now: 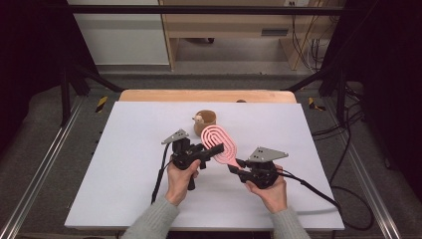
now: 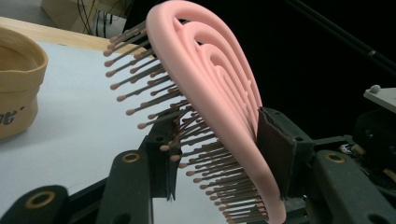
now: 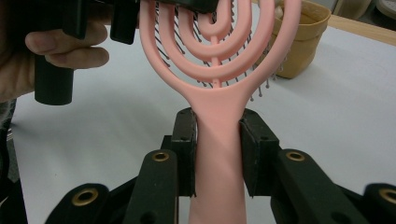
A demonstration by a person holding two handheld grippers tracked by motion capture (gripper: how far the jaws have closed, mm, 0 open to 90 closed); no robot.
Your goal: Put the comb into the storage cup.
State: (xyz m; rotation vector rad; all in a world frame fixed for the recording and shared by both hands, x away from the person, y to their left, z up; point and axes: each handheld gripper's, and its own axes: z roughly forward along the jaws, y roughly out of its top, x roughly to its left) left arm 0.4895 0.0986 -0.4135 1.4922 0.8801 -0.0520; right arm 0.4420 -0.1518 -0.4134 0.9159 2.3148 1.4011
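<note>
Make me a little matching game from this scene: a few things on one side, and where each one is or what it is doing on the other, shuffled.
Things:
1. pink hairbrush
2. left hand-held gripper
3. right hand-held gripper
4. tan pot

States:
A. clamps the brush's handle
B. stands on the white table behind the brush
C. closes across the bristled head
D. held up between both tools

Pairs: 1-D, 2-C, 3-A, 4-B

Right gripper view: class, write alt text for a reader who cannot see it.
A pink hairbrush stands upright, its handle clamped between the right claw pads over a white table. The left claw, held in a hand, meets the brush head at the top; a tan pot sits behind.
</note>
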